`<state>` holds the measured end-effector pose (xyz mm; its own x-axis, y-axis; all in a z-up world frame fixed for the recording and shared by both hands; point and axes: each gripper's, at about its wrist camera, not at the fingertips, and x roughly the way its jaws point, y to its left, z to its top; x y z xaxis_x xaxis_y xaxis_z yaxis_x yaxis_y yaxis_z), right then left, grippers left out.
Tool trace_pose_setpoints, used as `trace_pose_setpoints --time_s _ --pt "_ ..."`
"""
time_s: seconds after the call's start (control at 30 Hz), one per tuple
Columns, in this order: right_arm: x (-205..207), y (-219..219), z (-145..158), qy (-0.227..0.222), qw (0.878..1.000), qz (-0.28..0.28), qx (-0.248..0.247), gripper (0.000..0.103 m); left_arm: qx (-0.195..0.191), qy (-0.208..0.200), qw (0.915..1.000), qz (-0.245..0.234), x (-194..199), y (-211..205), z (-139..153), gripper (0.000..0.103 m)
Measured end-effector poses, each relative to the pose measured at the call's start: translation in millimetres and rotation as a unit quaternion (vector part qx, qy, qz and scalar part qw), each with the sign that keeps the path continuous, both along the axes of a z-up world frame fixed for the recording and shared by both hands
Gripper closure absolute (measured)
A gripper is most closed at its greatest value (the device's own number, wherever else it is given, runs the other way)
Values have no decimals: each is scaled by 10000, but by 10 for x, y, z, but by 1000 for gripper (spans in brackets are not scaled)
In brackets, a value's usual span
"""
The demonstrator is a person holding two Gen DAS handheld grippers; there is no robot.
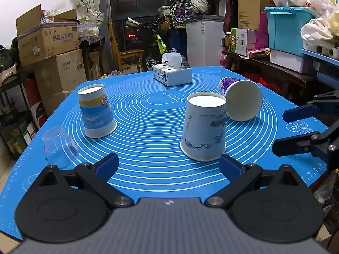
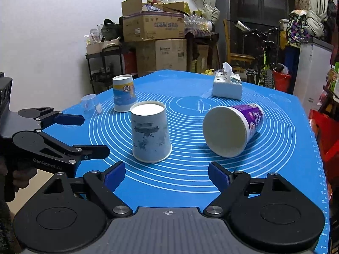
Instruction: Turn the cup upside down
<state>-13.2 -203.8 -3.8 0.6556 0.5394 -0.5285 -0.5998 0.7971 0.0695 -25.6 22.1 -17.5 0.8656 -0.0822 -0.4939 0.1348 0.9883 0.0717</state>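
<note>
A purple paper cup (image 1: 241,99) lies on its side on the blue mat (image 1: 148,169), its mouth facing me; it also shows in the right wrist view (image 2: 233,130). A white cup with ink drawings (image 1: 204,127) (image 2: 149,132) stands upside down mid-mat. A blue and yellow cup (image 1: 96,111) (image 2: 124,94) stands upside down at the left. A clear plastic cup (image 1: 58,146) (image 2: 89,105) stands upside down near the left edge. My left gripper (image 1: 168,167) is open and empty, just short of the white cup. My right gripper (image 2: 167,176) is open and empty, facing both nearer cups.
A tissue box (image 1: 171,73) (image 2: 227,85) stands at the mat's far side. Each gripper shows in the other's view: the right one (image 1: 284,131) at the right edge, the left one (image 2: 93,133) at the left edge. Cardboard boxes, shelves and a bicycle surround the table.
</note>
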Motion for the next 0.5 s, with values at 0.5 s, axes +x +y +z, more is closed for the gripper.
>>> trace_pose_setpoints --time_s 0.5 --pt "16 32 -37 134 9999 88 -25 16 97 39 9999 -112 -18 -56 -43 3"
